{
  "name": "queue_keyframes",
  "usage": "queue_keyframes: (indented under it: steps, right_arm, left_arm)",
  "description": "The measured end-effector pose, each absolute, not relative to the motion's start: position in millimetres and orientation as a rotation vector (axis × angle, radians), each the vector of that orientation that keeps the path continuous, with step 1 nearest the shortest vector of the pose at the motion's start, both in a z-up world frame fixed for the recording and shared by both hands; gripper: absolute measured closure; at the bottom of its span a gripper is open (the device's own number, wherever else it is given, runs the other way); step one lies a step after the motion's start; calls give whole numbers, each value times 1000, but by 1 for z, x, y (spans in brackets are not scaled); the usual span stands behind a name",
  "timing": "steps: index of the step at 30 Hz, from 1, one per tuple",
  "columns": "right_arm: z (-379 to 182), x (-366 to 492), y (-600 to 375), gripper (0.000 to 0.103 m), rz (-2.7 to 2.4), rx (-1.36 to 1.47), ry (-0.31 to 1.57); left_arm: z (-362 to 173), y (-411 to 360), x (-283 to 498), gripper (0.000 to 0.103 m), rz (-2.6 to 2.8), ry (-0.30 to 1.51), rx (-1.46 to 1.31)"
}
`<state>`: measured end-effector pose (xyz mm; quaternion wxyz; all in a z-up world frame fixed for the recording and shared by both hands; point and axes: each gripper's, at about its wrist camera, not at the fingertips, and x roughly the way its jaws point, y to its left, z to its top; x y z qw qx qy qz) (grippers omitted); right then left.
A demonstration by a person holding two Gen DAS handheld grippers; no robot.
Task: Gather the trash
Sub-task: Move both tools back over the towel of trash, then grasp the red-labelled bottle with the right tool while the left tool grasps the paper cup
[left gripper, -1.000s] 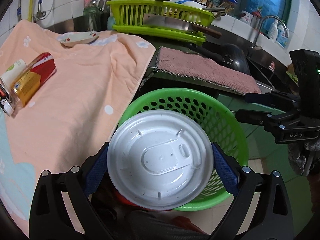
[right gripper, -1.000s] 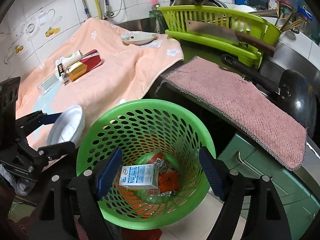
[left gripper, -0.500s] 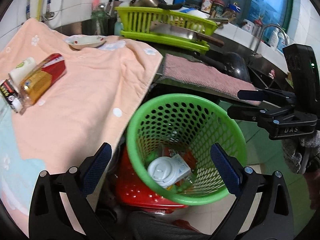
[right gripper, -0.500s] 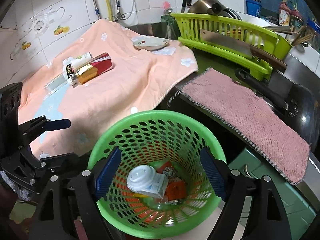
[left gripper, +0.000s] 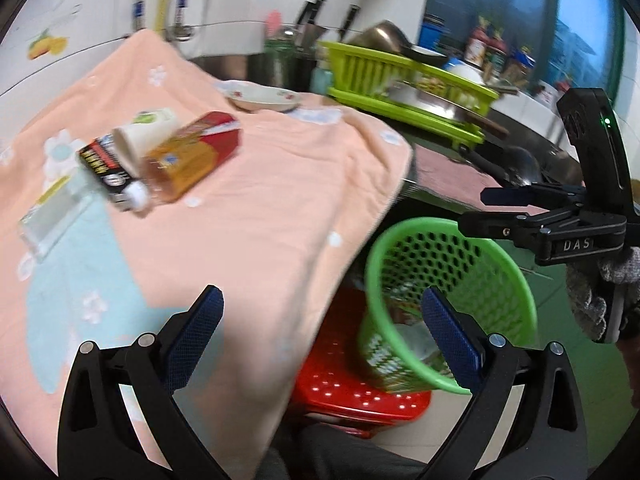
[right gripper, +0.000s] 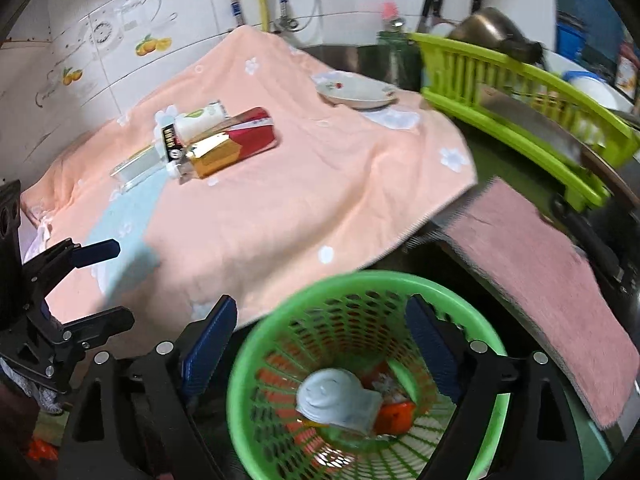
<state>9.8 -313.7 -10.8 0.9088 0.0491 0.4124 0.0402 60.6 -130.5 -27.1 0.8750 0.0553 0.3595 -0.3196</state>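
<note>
White lid [right gripper: 326, 396] now lies inside the green basket [right gripper: 280, 320], on top of a small carton and orange scraps; a second ago it sat clamped between the fingers of the left gripper [left gripper: 320, 344], held over the basket rim. That drop is complete

Left gripper: fingers wide apart, nothing between them. Its view has swung away from the basket mouth toward the peach towel [left gripper: 260, 208] on the worktop, and the frame is motion-blurred

Right gripper [right gripper: 320, 344]: its fingers are opening, nothing between them, only the basket seen through the gap. It hangs just above the basket rim

Basket stands on a red stool [left gripper: 360, 396] below the worktop edge

Left on the towel, well apart from the basket: a red and gold box [right gripper: 236, 146], a white tube [right gripper: 200, 118] and a black-labelled bottle [right gripper: 170, 146] touching it, and a clear flat package [right gripper: 136, 166] just beside them. A dish [right gripper: 354, 92] sits further back; probably not trash

Judgement: one item is banked and both grippers are free; the cluster on the towel is the likely next pick-up. The items lie touching, so taking one may nudge the others
</note>
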Motion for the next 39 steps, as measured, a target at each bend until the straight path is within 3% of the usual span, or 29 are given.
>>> queue_keyframes:
  steps: [11, 21, 39]
  right_arm:
    - [0, 65, -283, 18, 120, 100, 869]
    - [-1, 106, -267, 18, 140, 65, 909]
    - [26, 236, -203, 18, 193, 200, 1010]
  left_arm:
    - [-9, -70, 124, 13, -530, 717, 12]
    - [-13, -34, 183, 13, -437, 736, -72]
    - [-24, 33, 212, 13, -333, 755, -101]
